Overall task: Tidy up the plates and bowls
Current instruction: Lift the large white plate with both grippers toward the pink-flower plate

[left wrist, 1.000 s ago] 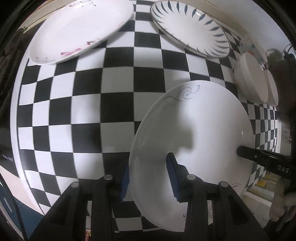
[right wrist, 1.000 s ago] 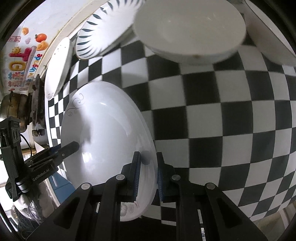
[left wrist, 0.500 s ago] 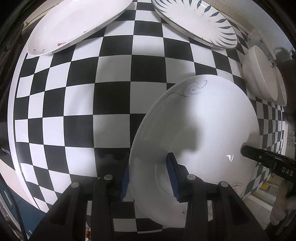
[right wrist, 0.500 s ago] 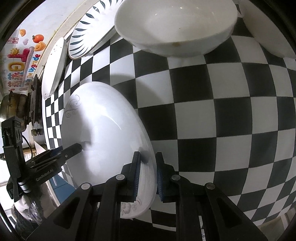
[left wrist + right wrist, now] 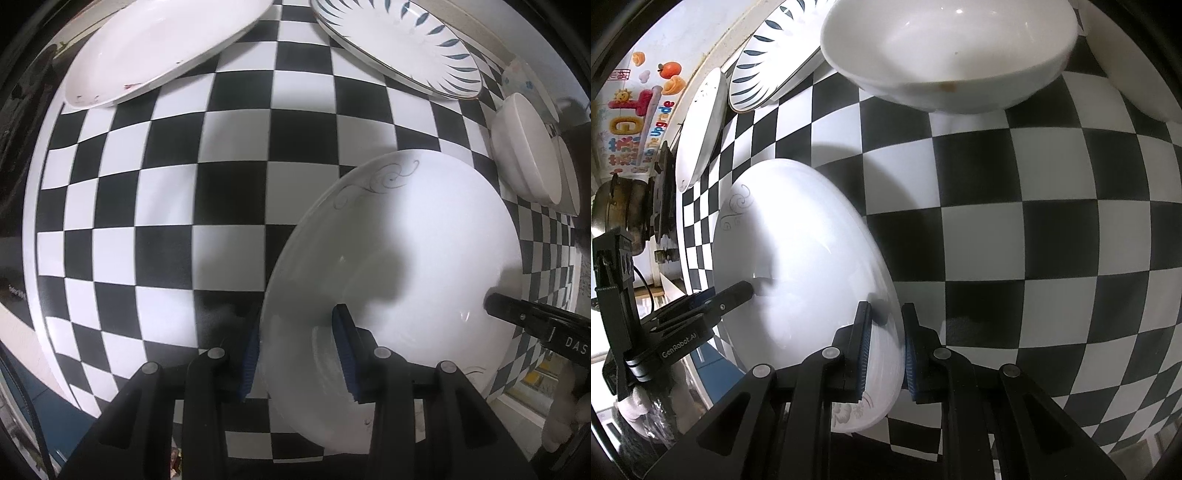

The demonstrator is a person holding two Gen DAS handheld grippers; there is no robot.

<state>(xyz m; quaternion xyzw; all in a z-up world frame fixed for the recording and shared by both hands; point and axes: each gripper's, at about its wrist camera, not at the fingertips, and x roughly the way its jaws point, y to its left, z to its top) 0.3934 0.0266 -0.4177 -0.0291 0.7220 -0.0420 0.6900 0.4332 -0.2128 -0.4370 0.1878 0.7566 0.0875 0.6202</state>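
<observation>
The left hand-held gripper point(image 5: 299, 350) has its two blue-padded fingers closed on the rim of a big round white plate with a thin grey swirl drawn near its edge point(image 5: 406, 236). One finger sits over the plate and one sits under it. The right hand-held gripper point(image 5: 886, 347) pinches the same white plate point(image 5: 798, 251) at another spot on the rim. So both grippers hold this one plate, each from its own side, and each can be seen in the other's view as a black arm reaching onto the plate.

The plate is tilted above a desk with black and white squares point(image 5: 166, 206), and it throws a dark shadow on the squares.

Near the far edge of the desk lies a white oval plate with small red marks point(image 5: 159, 48). Beside it lies a round white plate with dark blue leaf shapes around its rim point(image 5: 402, 44). A deep white bowl with a small brown spot on its side point(image 5: 949, 55) stands on the desk, close in front of the right gripper's camera.
</observation>
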